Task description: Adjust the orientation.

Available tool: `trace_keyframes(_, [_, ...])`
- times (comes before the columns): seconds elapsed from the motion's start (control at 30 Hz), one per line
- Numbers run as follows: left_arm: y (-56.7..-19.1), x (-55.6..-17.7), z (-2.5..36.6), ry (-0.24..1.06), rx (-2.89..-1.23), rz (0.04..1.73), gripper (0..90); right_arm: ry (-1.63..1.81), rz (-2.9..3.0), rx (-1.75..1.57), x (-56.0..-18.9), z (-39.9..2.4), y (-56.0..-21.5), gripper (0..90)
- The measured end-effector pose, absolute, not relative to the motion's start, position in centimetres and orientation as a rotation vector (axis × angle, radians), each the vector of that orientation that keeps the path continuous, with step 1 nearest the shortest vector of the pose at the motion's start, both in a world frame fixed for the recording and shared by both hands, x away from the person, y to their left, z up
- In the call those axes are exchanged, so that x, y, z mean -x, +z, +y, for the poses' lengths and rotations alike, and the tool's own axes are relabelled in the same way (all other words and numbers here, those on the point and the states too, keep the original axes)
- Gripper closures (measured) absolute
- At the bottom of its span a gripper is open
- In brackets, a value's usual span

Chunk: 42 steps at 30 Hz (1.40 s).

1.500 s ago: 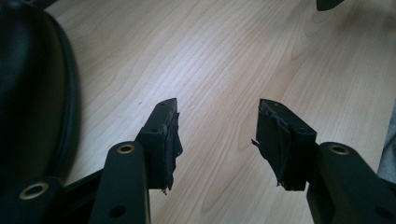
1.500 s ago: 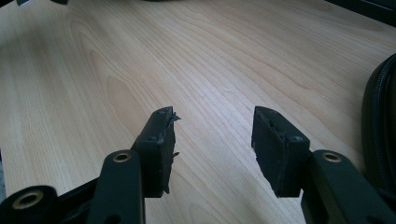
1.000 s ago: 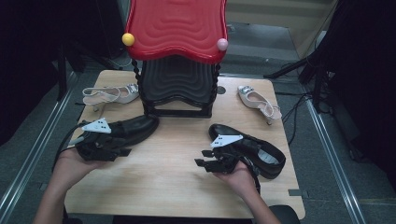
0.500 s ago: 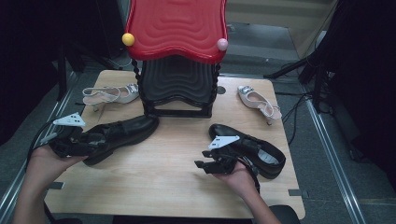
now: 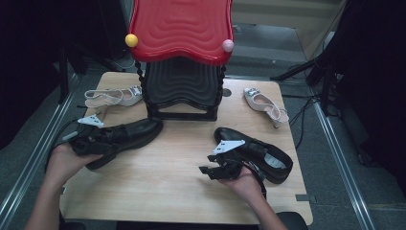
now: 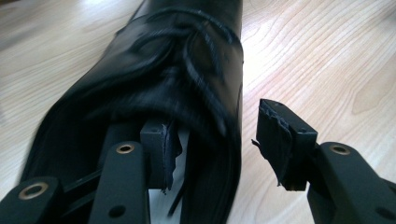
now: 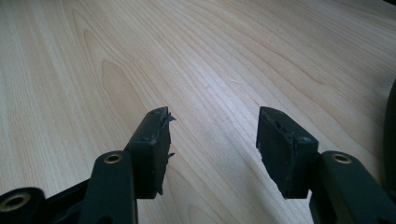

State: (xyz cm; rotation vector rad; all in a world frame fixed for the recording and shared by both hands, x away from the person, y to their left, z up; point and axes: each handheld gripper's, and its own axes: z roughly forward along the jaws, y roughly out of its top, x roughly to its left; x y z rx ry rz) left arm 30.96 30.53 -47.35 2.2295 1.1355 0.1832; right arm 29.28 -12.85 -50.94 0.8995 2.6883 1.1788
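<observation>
- I am watching the left gripper [image 5: 103, 141] working at the heel end of a black leather lace-up shoe [image 5: 127, 136], the shoe's toe pointing ahead of it toward the black stacked base of a shoe rack [image 5: 182, 88].
- In the left gripper view its jaws are standing fairly wide: one pad is sitting inside the shoe [image 6: 163, 88] opening, the other [image 6: 275, 135] is hanging outside the shoe's side wall with table showing between pad and leather. I am not reading this as a clamp; whether the inner pad is pressing the lining I cannot tell.
- The shoe is lying tilted, and part of it is blurred close to the camera.
- The right gripper [image 5: 213, 171] is hovering low over bare wood, jaws spread, and they have just been opening; nothing is lying between the pads [image 7: 152, 140].
- The second black shoe [image 5: 256, 153] is lying just beside the right gripper, behind the hand, its opening facing up.
- Ahead of the left gripper and off to its outer side a pale strappy heeled sandal [image 5: 112, 97] is lying on the wooden table [image 5: 163, 187]; its partner sandal [image 5: 265, 105] is lying well beyond the right gripper.
- The rack's red wavy top [image 5: 182, 26] is overhanging the base, with a yellow ball [image 5: 131, 40] and a pink ball [image 5: 228, 45] at its front corners.
</observation>
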Motion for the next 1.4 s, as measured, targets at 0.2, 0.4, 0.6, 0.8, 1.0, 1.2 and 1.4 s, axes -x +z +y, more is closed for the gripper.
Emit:
trace_keyframes(0.2, [-47.7, -32.1, 29.7, 0.172, -2.22, 1.14, 62.3, 1.177, 2.68, -0.909, -29.0, -13.2, -51.0, 47.1])
trace_keyframes(0.4, [-47.1, -32.1, 29.6, 0.113, -2.179, 1.138, 77.5, 1.187, 2.664, -0.92, -28.9, -13.6, -50.8, 49.7])
trace_keyframes(0.6, [-46.0, -31.3, 27.6, 0.092, -2.191, 1.073, 76.7, 1.196, 2.648, -0.939, -29.0, -13.9, -50.7, 50.2])
trace_keyframes(0.8, [-45.4, -30.8, 24.3, 0.074, -2.179, 1.021, 76.7, 1.204, 2.642, -0.955, -28.9, -13.9, -50.6, 49.3])
trace_keyframes(1.0, [-45.2, -30.7, 20.9, 0.047, -2.216, 0.976, 77.2, 1.217, 2.631, -0.964, -28.9, -14.0, -50.6, 49.2])
trace_keyframes(1.2, [-45.4, -31.1, 18.3, 0.027, -2.207, 0.998, 77.1, 1.219, 2.618, -0.942, -28.9, -14.1, -50.4, 49.7])
trace_keyframes(1.4, [-45.3, -31.5, 15.4, 0.021, -2.188, 1.01, 77.1, 1.227, 2.615, -0.902, -28.8, -14.1, -50.5, 50.2])
